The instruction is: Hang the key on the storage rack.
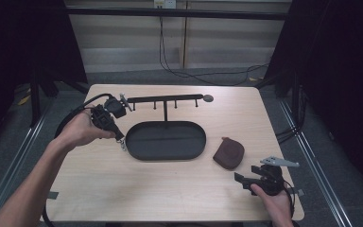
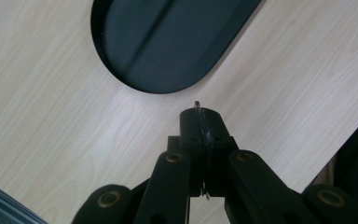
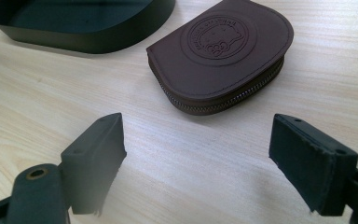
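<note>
A black oval tray (image 1: 170,142) lies mid-table, and a post rising from its far rim carries a black hook bar (image 1: 165,99). My left gripper (image 1: 121,138) hovers at the tray's left end, pointing down, shut on a thin metal key ring (image 2: 197,104) whose edge sticks out between the jaw tips. Something small and metallic dangles below it (image 1: 123,145). To the right of the tray rests a brown leather zip pouch (image 1: 229,153) with an embossed round stamp (image 3: 216,37). My right gripper (image 1: 246,174) sits low near the table's front right, open, aimed at the pouch (image 3: 219,51), with bare table between its pads (image 3: 98,154).
The tray's wall (image 3: 84,37) lies beyond and left of the pouch in the right gripper view. The wooden table (image 1: 137,189) ends close behind the right hand. Black cables trail on the floor behind the table (image 1: 194,75).
</note>
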The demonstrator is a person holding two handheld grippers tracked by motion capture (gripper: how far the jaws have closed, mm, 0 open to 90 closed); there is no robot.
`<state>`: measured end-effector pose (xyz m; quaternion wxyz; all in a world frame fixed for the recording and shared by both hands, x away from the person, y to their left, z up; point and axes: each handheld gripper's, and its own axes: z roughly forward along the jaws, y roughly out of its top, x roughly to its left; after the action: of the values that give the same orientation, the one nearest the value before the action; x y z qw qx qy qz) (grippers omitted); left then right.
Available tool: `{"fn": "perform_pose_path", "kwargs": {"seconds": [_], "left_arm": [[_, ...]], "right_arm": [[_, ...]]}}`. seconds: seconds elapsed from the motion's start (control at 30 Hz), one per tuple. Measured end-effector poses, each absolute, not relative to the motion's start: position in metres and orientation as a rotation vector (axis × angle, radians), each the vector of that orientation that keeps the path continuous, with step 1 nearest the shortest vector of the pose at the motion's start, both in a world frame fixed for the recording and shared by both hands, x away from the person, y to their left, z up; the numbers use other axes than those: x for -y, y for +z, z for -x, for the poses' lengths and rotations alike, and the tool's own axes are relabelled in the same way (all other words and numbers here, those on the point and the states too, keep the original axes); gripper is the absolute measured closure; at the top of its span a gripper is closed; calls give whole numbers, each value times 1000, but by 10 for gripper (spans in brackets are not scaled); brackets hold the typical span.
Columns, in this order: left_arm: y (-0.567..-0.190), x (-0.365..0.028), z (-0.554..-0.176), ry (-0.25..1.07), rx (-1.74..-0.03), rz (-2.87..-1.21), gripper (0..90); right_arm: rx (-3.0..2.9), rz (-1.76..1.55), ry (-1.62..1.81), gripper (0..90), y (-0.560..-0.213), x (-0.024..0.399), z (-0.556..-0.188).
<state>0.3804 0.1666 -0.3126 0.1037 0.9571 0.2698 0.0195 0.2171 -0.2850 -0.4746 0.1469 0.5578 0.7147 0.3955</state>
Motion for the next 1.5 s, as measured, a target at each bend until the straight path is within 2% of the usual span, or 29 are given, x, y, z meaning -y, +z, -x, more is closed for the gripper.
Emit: {"fn": "perform_pose_path", "kwargs": {"seconds": [1.07,1.5], "left_arm": [[-276,-138,-431,84,-848,-2798,894],[-277,-132,-453,62,-889,-2798,894]], "right_arm": [[-2056,-1613,1158,178,-474,286,-217],[-2056,-1610,1165,178,-474,287,-216]]}}
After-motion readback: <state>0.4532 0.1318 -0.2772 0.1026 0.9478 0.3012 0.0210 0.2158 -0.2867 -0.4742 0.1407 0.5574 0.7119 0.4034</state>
